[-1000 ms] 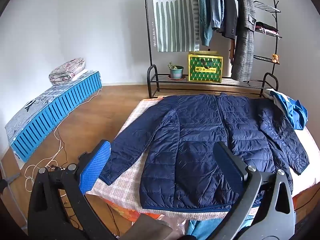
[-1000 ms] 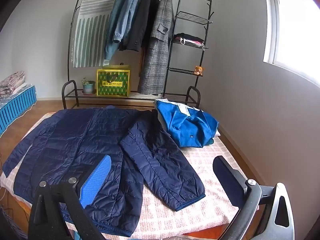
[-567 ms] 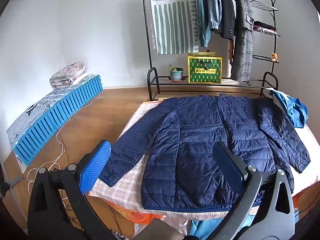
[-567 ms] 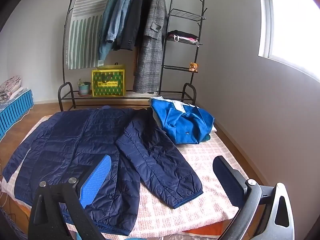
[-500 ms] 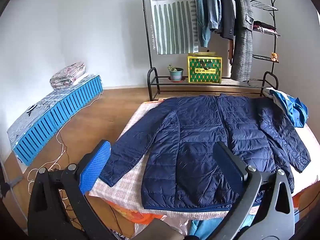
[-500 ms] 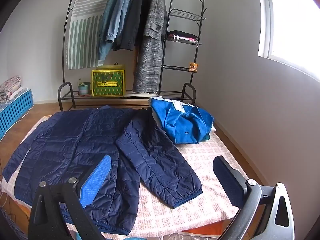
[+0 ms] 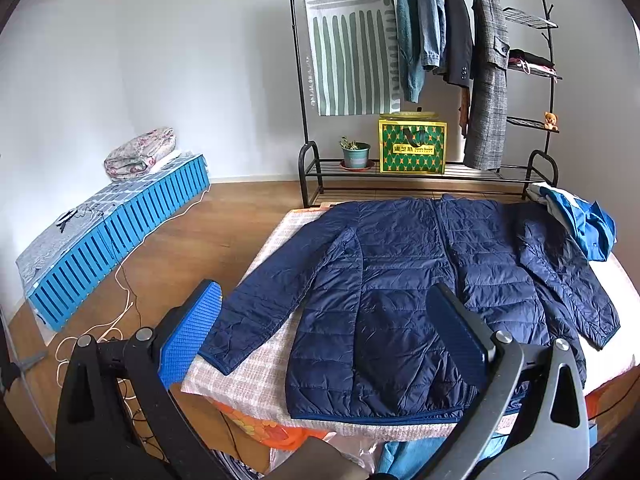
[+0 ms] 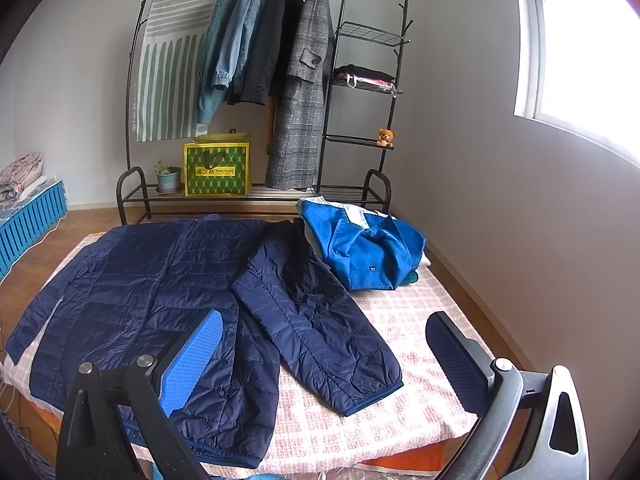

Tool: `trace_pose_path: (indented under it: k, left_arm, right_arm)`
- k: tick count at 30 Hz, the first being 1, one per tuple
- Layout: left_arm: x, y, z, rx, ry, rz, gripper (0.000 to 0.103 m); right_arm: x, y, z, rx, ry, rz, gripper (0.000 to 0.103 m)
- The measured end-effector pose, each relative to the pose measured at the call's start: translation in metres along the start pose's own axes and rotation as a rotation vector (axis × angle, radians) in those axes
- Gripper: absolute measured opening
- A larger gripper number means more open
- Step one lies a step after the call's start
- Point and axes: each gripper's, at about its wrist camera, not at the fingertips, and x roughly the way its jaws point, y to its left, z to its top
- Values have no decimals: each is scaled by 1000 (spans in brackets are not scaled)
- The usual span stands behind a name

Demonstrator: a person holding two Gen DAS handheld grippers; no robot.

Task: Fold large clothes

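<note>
Both views have barely shifted; both open, empty tools point(image 7: 324, 320) point(image 8: 324, 344) hover short of the navy quilted puffer jacket point(image 7: 420, 280), whose slick fabric may slip.

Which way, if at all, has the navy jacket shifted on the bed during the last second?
No. In the right wrist view the navy jacket lies as before, its sleeve in the same place beside the blue garment.

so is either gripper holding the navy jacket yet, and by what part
Nothing is held. The left gripper and the right gripper are both open and empty above the navy jacket, which lies flat on the bed.
</note>
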Motion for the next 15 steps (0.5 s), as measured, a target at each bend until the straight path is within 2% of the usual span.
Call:
trace_pose_path:
  k: [15]
  left_arm:
    - [-2, 1, 4, -1, -1, -3, 103]
  right_arm:
    - [-4, 1, 1, 2, -11, 0, 103]
